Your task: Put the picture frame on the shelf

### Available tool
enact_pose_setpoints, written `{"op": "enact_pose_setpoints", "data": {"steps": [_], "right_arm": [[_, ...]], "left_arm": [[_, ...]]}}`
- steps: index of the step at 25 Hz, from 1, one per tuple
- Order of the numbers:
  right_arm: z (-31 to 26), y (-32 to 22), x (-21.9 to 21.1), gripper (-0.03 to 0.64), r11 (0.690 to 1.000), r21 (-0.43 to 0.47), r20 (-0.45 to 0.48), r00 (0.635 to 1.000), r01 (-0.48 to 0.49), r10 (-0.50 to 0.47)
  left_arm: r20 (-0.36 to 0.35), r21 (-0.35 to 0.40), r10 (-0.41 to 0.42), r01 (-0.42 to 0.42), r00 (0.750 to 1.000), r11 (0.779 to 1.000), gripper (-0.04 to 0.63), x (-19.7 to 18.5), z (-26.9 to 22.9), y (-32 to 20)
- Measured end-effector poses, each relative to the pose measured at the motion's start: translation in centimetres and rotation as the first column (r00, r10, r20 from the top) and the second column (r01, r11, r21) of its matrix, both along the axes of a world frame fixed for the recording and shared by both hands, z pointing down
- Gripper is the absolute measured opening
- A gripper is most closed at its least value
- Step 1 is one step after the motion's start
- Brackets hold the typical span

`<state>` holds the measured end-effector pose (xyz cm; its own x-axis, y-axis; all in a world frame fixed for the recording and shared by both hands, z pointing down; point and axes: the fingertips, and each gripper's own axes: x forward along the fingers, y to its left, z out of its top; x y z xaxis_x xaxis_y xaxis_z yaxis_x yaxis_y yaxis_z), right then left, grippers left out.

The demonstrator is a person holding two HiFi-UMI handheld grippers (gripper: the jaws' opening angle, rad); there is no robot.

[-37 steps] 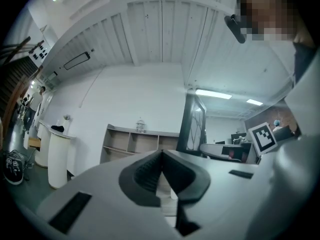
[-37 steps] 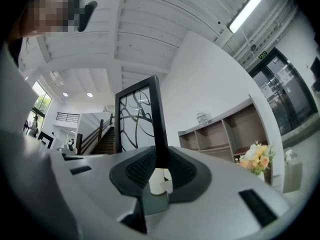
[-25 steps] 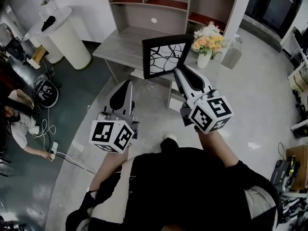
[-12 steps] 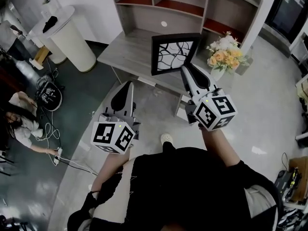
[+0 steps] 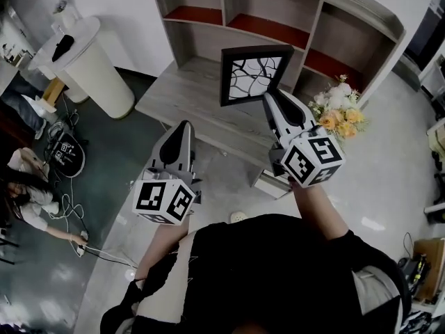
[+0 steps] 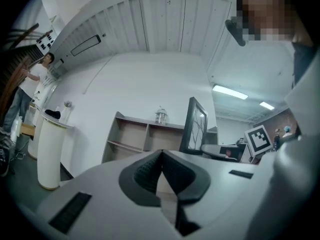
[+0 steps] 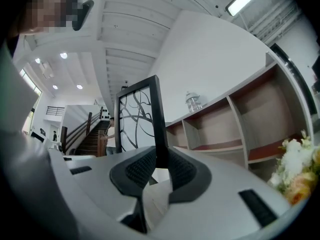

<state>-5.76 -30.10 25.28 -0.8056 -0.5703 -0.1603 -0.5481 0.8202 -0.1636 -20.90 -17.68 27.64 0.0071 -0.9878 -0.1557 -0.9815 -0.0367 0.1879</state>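
A black picture frame [image 5: 255, 74] with a white sheet of black curved lines is held upright in my right gripper [image 5: 268, 97], which is shut on its right edge. In the right gripper view the frame's black edge [image 7: 158, 124] stands pinched between the pads. It hangs over the grey desk [image 5: 195, 103] in front of the shelf unit [image 5: 278, 26] with red-lined compartments. My left gripper [image 5: 182, 127] is shut and holds nothing, lower left of the frame. From the left gripper view the frame [image 6: 195, 126] shows edge-on at the right of the shelf [image 6: 135, 136].
A vase of flowers [image 5: 337, 113] stands at the desk's right end, close to my right gripper. A white round stand [image 5: 87, 65] is at the left. A glass jar [image 7: 192, 101] sits on top of the shelf. A person [image 5: 28, 179] sits on the floor at far left among cables.
I have come closer to the shelf: desk and shelf unit have grown larger and slid down in the head view. The frame stays in my right gripper, now against the shelf's compartments.
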Motion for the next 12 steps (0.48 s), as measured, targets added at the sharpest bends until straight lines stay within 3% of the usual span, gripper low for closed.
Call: {"op": "enact_pose_setpoints", "data": {"steps": [9,12], "right_arm": [[-0.6,-11.5,-1.2,0.077,1.0,0.01,-0.008,1.0,0.002,-0.001],[-0.6,-12.8,-1.2,0.077,1.0,0.007,-0.008,1.0,-0.011,0.011]], "left_arm": [[0.006,0.011,0.006,-0.006,1.0,1.0,0.012,-1.0,-0.9,-11.2],[0.004,0.019,0.014,-0.014,1.0,1.0,0.012,-1.3,-1.0,-12.7]]}}
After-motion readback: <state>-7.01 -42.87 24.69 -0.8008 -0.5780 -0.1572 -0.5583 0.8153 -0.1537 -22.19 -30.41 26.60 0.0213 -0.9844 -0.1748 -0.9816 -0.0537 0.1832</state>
